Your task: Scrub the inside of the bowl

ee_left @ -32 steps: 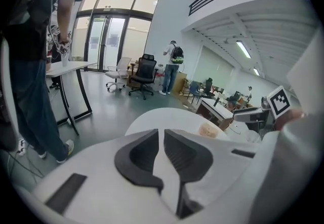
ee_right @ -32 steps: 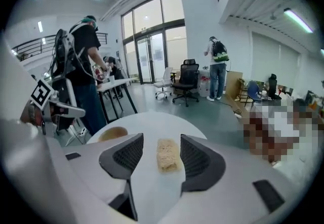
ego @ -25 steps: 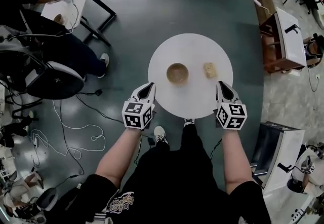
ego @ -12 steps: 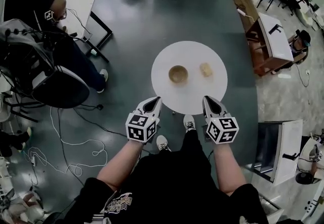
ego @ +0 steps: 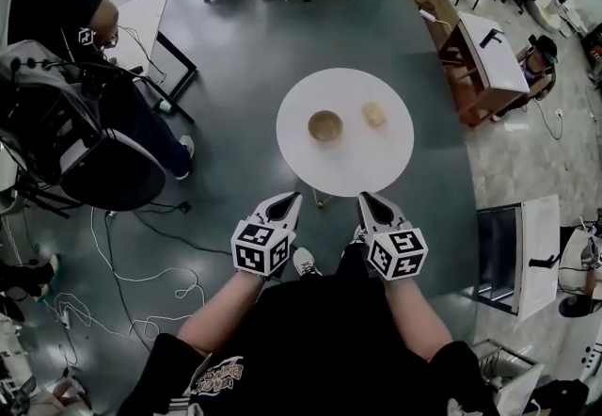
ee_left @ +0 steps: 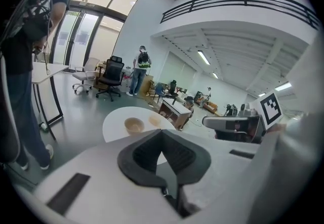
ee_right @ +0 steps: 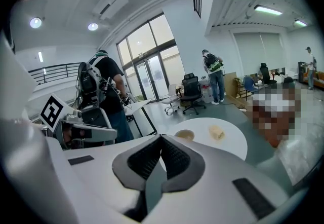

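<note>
Bowl [ego: 325,126] sits upright on the round white table [ego: 348,169], left of centre in the head view, rim up; the inside cannot be made out at this range. 1 tan pad [ego: 373,114] lies just to its right, apart from it. Both grippers hang over the grey floor on the person's side of the table, short of its near edge, touching nothing. Left gripper [ego: 286,204]: jaws clenched, tips meeting, nothing between them; its own view shows the bowl [ee_left: 134,125] and pad [ee_left: 155,121] beyond the closed tips. Right gripper [ego: 367,202]: jaws likewise pressed together and empty, bowl [ee_right: 185,135] and pad [ee_right: 216,132] ahead. Loose cables [ego: 141,264] trail on the floor at left.
</note>
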### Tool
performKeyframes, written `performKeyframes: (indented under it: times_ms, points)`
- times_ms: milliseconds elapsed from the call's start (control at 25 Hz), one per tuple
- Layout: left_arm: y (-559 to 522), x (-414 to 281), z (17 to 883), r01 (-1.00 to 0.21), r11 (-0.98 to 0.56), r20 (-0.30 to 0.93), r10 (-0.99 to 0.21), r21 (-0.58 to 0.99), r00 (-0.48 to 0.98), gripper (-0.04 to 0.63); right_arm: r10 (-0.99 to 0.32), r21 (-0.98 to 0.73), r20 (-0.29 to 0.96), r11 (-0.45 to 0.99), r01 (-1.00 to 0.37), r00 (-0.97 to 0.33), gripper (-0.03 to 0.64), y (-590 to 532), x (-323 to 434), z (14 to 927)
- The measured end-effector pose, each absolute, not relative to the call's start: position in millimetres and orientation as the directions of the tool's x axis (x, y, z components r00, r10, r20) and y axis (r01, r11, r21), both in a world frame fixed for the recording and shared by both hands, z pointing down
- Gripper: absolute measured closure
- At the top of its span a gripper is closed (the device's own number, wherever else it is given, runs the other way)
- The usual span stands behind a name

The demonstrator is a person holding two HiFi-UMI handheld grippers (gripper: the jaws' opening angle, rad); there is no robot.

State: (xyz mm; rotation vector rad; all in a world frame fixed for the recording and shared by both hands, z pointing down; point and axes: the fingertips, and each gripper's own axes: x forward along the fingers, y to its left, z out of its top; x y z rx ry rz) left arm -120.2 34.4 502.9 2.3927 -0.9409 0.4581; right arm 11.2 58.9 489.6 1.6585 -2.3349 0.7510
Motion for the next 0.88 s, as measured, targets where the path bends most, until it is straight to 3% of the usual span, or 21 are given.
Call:
performKeyframes:
  times_ms: [880]
  points:
    - [68,-108,493,-0.680,-0.648,0.465,-0.512,0.344,0.723,0.589,-0.812,-0.295,0.427,0.291,-0.910,-0.398,0.597,97,-2,489]
